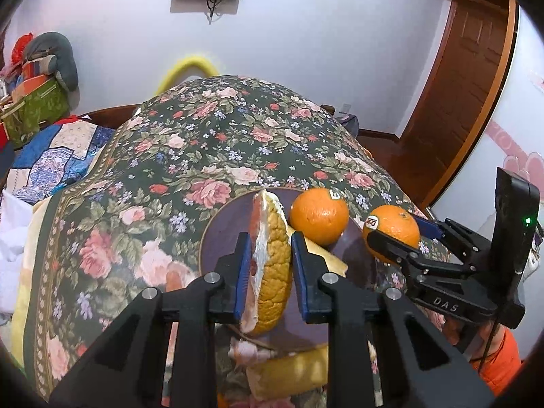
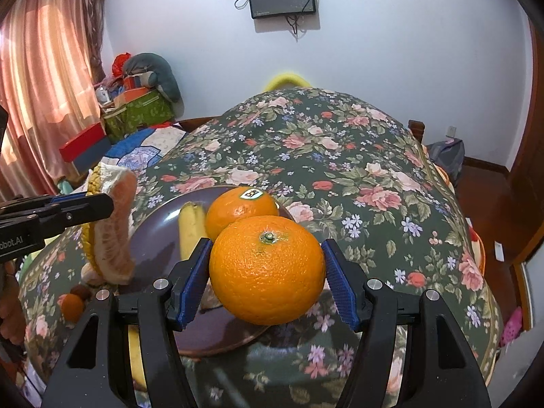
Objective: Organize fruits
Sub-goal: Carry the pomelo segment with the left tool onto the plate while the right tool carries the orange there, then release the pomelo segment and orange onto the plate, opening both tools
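Gripping a pomelo wedge (image 1: 268,265) upright, your left gripper (image 1: 268,255) hovers over the dark plate (image 1: 221,238), while your right gripper (image 2: 267,272) clamps an orange (image 2: 267,270) above the plate's near rim, beside a second orange (image 2: 241,209) and banana (image 2: 190,227).

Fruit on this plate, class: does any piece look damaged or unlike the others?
Yes. The pomelo wedge held in the left gripper is cut open, pink flesh and torn white pith exposed. The orange in the right gripper and the orange on the plate are whole.
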`<state>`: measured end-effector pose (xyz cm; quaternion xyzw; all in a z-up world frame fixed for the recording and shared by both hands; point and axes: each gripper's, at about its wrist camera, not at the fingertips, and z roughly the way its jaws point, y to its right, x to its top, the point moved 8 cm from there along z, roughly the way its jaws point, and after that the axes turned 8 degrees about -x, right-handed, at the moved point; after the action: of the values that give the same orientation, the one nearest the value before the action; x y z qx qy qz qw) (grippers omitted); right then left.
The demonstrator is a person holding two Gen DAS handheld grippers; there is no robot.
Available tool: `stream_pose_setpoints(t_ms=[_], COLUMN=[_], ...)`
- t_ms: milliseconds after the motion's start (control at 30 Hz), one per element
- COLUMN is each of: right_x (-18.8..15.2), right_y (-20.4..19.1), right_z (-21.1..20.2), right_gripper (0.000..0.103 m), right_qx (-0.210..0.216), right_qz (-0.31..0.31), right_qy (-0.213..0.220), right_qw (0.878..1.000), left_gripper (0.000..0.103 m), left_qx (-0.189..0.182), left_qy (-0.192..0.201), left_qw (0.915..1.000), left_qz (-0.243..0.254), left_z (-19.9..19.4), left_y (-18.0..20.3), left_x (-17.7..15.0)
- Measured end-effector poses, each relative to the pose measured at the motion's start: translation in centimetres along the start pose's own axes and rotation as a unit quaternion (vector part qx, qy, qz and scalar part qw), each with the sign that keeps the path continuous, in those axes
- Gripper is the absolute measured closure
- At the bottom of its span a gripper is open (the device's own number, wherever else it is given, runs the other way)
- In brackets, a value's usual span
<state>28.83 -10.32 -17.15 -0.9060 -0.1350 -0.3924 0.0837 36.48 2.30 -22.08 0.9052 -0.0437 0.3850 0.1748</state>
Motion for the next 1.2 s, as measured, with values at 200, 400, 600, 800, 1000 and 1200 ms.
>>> stream_pose_setpoints(t_ms=[200, 400, 600, 800, 1000, 1200], right_x=[0.2, -0.1, -0.7, -0.9, -0.9, -0.9], right_y=[-0.3, -0.3, -0.2, -0.5, -0.4, -0.5], right_z=[1.2, 2.0, 2.3, 2.5, 2.6, 2.7], right_gripper=[0.042, 0.041, 0.041, 0.041, 0.041, 0.039], right_qx=[0.003, 0.0, 0.005, 0.004, 0.01, 0.01], right_qz=[-0.007, -0.012, -0.011, -0.013, -0.011, -0.019], right_qy=[-0.004, -0.01, -0.022, -0.022, -0.027, -0.028], right_qw=[1.0, 1.0, 1.0, 1.0, 1.0, 0.999], left_gripper=[0.081, 0.081, 0.081, 0.079, 0.069, 0.054], left_qx=[-0.001, -0.001, 0.002, 0.0, -0.009, -0.009], left_qy=[-0.003, -0.006, -0.013, -0.017, -0.048, -0.075], left_qw=[1.0, 1.0, 0.9999, 0.9998, 0.9988, 0.9969], left_qz=[-0.004, 0.003, 0.012, 0.011, -0.007, -0.024], left_z=[2.0, 3.5, 5.0, 6.0, 7.5, 8.3], left_y=[-0.2, 0.3, 0.9, 1.5, 1.4, 0.8], left_x=[0.8, 1.6, 2.0, 1.7, 1.0, 0.0])
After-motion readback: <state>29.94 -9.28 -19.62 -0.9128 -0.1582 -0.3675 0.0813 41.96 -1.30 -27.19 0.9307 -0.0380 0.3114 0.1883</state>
